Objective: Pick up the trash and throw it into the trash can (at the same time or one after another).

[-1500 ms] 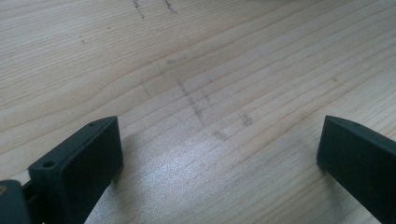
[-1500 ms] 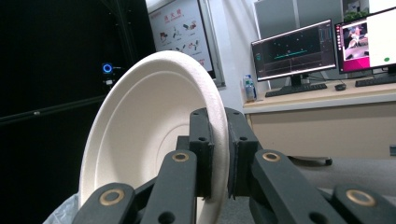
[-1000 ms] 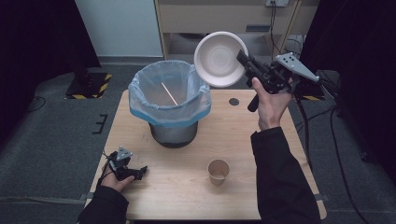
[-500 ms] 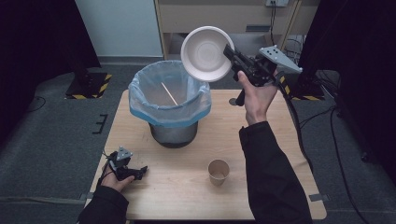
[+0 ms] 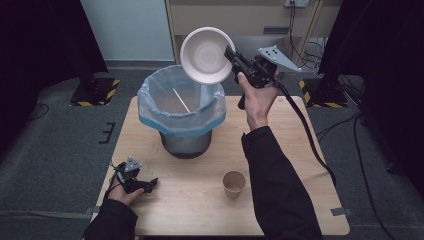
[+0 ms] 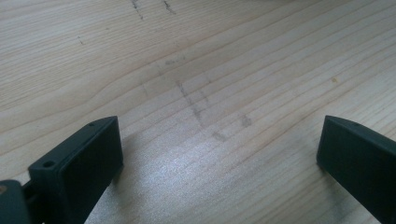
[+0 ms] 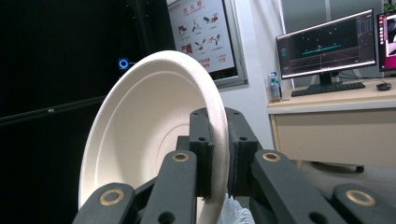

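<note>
- While my right gripper [image 5: 234,56] hangs above the far right rim of the bin [image 5: 182,117], its two black jaws are pinched tight on the edge of a white paper bowl [image 5: 207,55]; the right gripper view shows the thin rim squeezed flat between the pads.
- That bowl is round, matte and shallow-walled, with a faint ring pressed into its flat bottom. I see it tipped up on edge, its hollow side facing the high camera, over the bin's far right rim.
- My landmark, the bin, is a dark, round metal-looking drum lined with a pale blue plastic bag [image 5: 150,114], crinkled and folded over the rim in loose pleats. It stands at the far middle of the table [image 5: 300,165].
- Inside the bin, a slim wooden stick [image 5: 181,100] leans against the liner.
- Near side of the bin and to its right, well apart from it, a small brown paper cup [image 5: 234,183] stands upright, round mouth open.
- My left gripper [image 5: 145,184] rests low at the near left of the bin, close to the table's edge. From the left gripper view its blocky black jaws stand wide apart with nothing between them but pale wood.
- I read the tabletop as smooth light timber with long straight grain and a few faint grey scuffs.
- A black cable [image 5: 305,130] trails from the right gripper across the table, right of the bin.
</note>
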Action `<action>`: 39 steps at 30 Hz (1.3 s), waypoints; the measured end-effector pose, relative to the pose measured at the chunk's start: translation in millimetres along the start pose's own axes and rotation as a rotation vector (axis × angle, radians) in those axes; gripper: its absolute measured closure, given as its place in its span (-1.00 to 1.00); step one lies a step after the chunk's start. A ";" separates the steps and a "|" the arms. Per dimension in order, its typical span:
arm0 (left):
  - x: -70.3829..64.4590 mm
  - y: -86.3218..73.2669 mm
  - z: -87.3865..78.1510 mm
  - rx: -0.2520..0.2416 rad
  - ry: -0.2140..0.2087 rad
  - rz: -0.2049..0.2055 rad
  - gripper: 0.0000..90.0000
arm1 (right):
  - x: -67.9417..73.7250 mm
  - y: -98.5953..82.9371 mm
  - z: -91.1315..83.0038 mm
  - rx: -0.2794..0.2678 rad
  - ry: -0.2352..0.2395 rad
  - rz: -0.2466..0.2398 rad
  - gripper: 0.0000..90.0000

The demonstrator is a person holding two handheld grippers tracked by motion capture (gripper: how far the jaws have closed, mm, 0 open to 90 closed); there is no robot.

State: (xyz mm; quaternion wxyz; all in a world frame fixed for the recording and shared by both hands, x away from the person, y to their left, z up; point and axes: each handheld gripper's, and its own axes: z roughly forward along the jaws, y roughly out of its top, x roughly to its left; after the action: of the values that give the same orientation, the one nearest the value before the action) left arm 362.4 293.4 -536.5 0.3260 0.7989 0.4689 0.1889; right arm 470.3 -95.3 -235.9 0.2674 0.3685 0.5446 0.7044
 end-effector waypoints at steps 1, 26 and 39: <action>0.0 0.0 0.0 0.000 0.000 0.000 -1.00 | 0.0 -2.4 3.5 0.002 -0.003 0.003 0.85; 0.1 0.1 0.0 0.000 -0.002 0.001 -1.00 | 11.2 -59.2 51.2 0.109 0.013 -0.022 0.47; 0.0 0.0 0.1 -0.001 -0.002 0.002 -1.00 | -1.0 -7.6 -6.4 0.078 0.020 -0.052 0.15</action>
State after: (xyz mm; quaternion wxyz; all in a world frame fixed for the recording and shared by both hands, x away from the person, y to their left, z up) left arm 362.4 293.4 -536.5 0.3267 0.7992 0.4679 0.1888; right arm 465.6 -97.7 -244.4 0.2655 0.3575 0.5835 0.6791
